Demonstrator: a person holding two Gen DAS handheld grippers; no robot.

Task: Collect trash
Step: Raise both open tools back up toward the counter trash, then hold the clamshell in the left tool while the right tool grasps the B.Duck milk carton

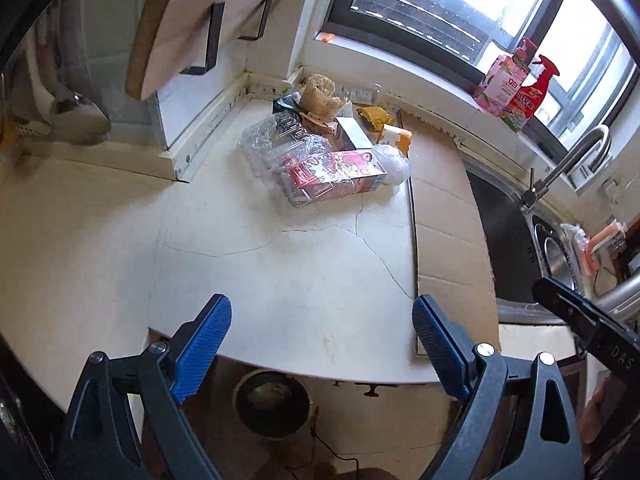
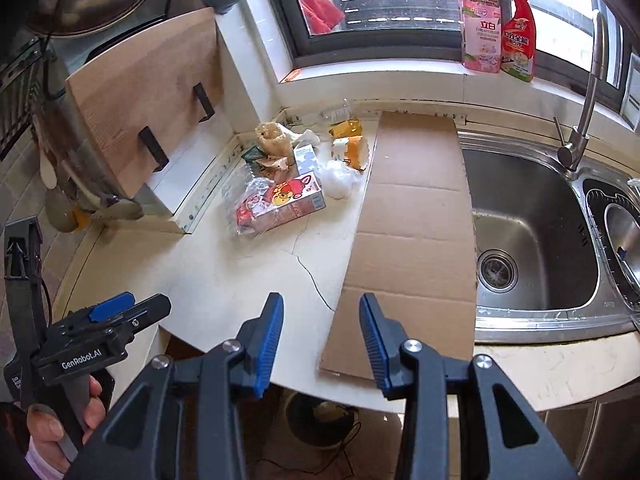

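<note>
A heap of trash lies at the back of the white counter: a pink printed carton, crumpled clear plastic, a white bag, a yellow wrapper and a tan fibrous lump. The right wrist view shows the same carton. My left gripper hangs open over the counter's front edge, well short of the heap, with nothing between its fingers. My right gripper is partly open and holds nothing, above the same edge. A round bin stands on the floor below the counter.
A flat cardboard sheet lies between the heap and the steel sink with its faucet. Two cleaning bottles stand on the windowsill. A wooden cutting board leans on brackets at the left wall. A crack runs across the counter.
</note>
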